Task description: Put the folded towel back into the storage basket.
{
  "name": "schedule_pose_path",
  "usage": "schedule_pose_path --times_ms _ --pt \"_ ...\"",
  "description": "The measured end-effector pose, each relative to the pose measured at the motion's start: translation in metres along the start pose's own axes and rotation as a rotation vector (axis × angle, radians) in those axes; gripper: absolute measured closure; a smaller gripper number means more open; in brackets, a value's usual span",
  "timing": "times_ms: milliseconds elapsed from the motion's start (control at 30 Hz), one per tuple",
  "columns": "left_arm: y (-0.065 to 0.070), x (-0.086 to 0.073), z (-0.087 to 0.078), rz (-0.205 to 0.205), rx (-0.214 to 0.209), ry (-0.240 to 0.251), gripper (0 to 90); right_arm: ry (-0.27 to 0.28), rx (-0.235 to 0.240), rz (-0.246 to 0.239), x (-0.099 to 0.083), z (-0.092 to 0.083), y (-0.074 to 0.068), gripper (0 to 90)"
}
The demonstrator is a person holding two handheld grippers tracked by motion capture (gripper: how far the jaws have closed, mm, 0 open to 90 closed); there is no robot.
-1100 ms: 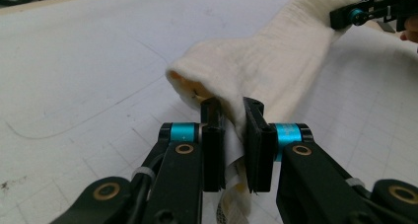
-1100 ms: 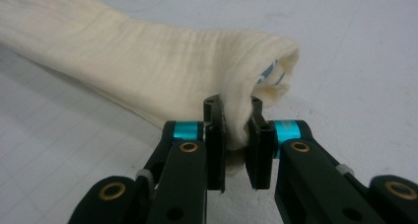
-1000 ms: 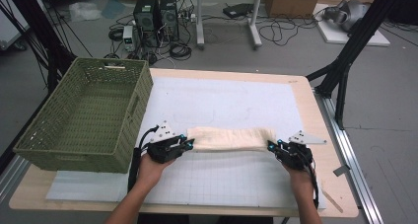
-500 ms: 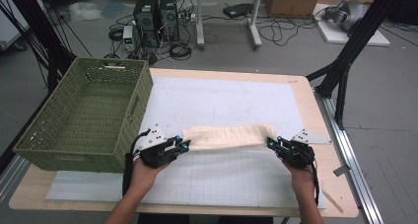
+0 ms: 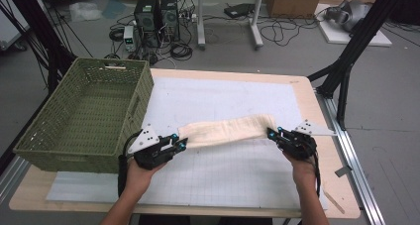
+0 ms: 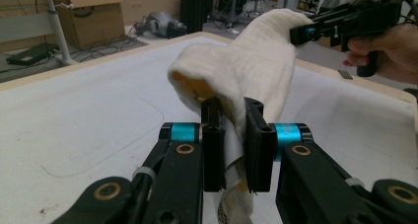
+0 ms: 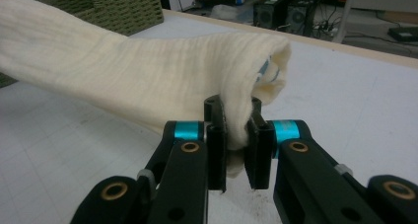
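One folded cream cloth (image 5: 225,131) spans two grippers above the white mat (image 5: 237,175). The left gripper (image 5: 179,144) and right gripper (image 5: 271,133) each clamp one end. One green wicker basket (image 5: 84,111) stands just left.

Open white mat (image 5: 233,101) beyond the cream cloth (image 5: 225,131), free for passing toward the far table edge. Also free mat below the cloth, between the left gripper (image 5: 179,144) and right gripper (image 5: 273,134). At the left, blocked by the green woven basket (image 5: 79,121), its wall just beside the left gripper. At the right, narrow bare table margin (image 5: 327,150) before the edge.
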State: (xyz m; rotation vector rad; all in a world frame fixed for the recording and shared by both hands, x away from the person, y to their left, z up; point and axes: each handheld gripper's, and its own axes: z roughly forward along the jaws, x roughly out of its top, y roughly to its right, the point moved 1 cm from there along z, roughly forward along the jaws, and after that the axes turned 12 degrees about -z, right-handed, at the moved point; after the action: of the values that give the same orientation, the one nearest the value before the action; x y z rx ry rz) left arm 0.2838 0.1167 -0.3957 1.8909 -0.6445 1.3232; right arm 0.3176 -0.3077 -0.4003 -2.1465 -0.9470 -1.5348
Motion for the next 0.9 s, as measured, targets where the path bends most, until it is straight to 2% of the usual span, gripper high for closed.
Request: schedule_pose_path --times_ms 367,600,900 --pt "0.003 0.012 -0.012 0.017 0.004 0.047 80.0 0.016 -0.007 -0.037 0.028 0.014 0.006 81.6" --pt "0.004 0.018 -0.021 0.028 0.009 0.077 79.9 0.045 0.011 -0.051 0.039 0.022 0.008 81.6" --pt "0.005 0.022 -0.028 0.036 0.02 0.097 80.1 0.039 0.017 -0.067 0.056 0.038 0.011 81.7"
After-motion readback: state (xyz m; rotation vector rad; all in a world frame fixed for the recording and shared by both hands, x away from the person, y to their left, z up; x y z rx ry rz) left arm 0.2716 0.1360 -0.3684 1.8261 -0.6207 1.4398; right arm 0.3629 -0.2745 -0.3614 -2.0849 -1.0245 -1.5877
